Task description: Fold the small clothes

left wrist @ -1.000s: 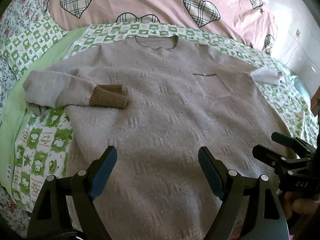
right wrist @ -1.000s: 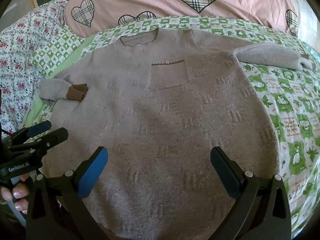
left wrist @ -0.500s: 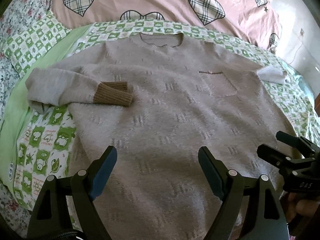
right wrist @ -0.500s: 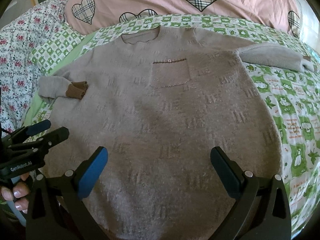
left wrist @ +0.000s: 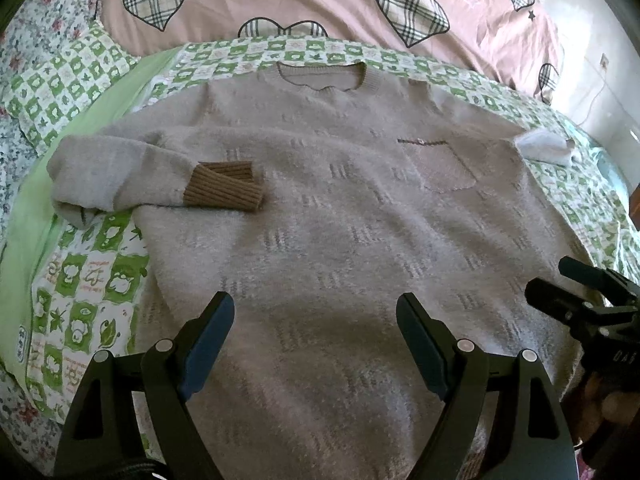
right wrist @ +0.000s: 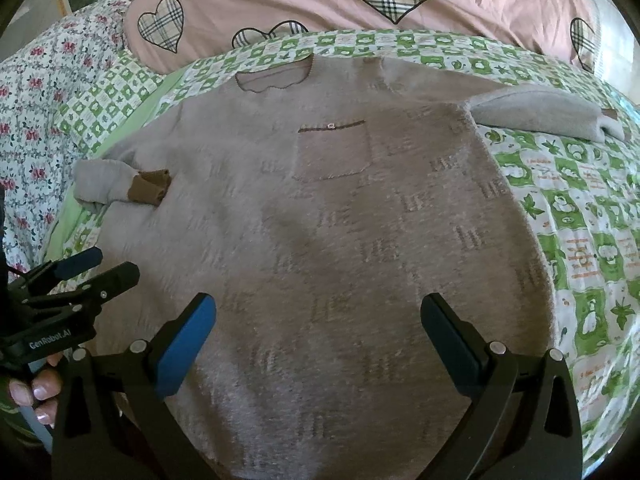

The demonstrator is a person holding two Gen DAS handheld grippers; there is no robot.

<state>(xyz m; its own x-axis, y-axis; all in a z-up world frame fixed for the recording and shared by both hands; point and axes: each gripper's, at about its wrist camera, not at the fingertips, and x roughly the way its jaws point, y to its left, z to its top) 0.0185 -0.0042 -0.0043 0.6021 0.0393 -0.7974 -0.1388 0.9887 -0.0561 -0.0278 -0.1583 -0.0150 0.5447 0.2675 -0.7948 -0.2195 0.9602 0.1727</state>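
Observation:
A beige knit sweater [left wrist: 340,208] lies flat, front up, on the bed, neckline at the far side and chest pocket [right wrist: 332,152] showing. One sleeve is folded inward, its brown ribbed cuff [left wrist: 224,186] resting on the body; the other sleeve [right wrist: 544,114] lies folded out to the right. My left gripper [left wrist: 316,320] hovers open above the lower hem area, nothing between its fingers. My right gripper [right wrist: 320,316] is open too, over the lower middle of the sweater [right wrist: 340,240]. Each gripper appears at the edge of the other's view.
The bed has a green-and-white checked sheet [right wrist: 580,220]. A pink quilt with plaid hearts [left wrist: 320,4] lies across the far side, floral bedding [right wrist: 36,92] at the left. A hand [right wrist: 36,396] holds the left gripper's handle. A white wall [left wrist: 600,60] stands at the right.
Both grippers have drifted slightly forward over the sweater, so it fills a little more of each view. The sweater has not moved and both grippers stay open.

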